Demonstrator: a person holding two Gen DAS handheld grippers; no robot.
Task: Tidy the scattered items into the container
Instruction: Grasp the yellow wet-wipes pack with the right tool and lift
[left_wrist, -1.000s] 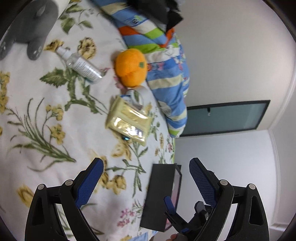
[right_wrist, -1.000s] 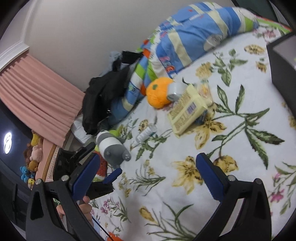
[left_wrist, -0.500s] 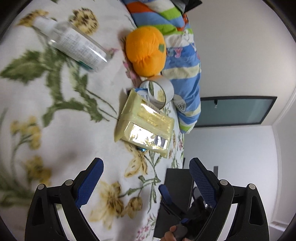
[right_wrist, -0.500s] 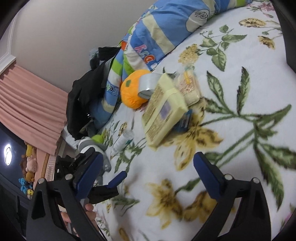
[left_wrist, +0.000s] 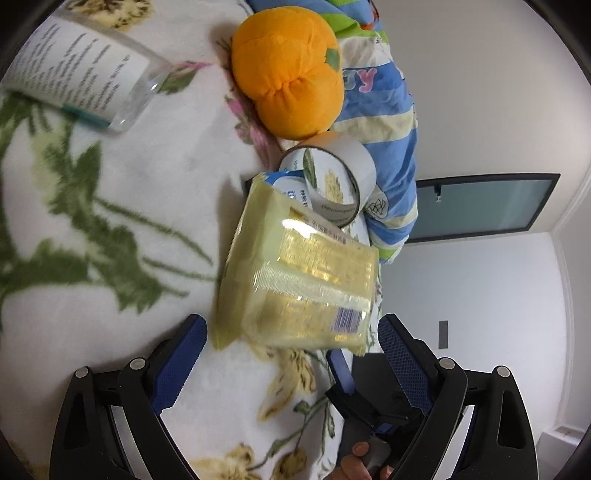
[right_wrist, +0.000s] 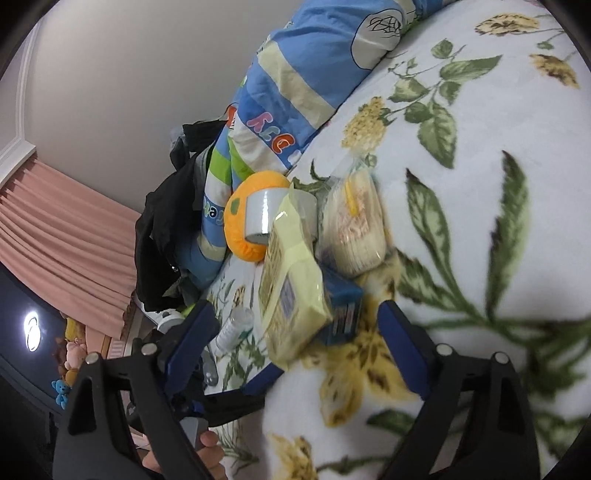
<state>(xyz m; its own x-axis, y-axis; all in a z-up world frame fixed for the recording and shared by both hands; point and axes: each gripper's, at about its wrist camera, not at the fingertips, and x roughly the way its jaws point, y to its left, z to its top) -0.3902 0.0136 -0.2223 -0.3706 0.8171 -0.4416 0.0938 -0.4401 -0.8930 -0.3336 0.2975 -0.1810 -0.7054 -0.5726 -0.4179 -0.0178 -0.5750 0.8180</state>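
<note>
A yellow tissue pack (left_wrist: 295, 280) (right_wrist: 291, 280) lies on the flowered bedspread, resting on a small blue box (right_wrist: 341, 299). Behind it are a white tape roll (left_wrist: 328, 177) (right_wrist: 258, 214), an orange plush pumpkin (left_wrist: 288, 70) (right_wrist: 240, 218) and a clear snack bag (right_wrist: 354, 221). My left gripper (left_wrist: 291, 350) is open, its fingertips just short of the pack's near edge. My right gripper (right_wrist: 295, 343) faces the pack's other end; its jaws are closing, with the pack's corner and the blue box just ahead and no pad touching them.
A clear labelled bottle (left_wrist: 77, 74) (right_wrist: 234, 328) lies to one side. A striped blue quilt (right_wrist: 295, 85) and dark clothes (right_wrist: 166, 236) are bunched behind the pile. A dark box-like shape (left_wrist: 369, 376) shows behind the other gripper at the bed's edge.
Both grippers have dropped and moved in on the pile, so the yellow pack now fills the middle of both views. The right jaws have narrowed a little.
</note>
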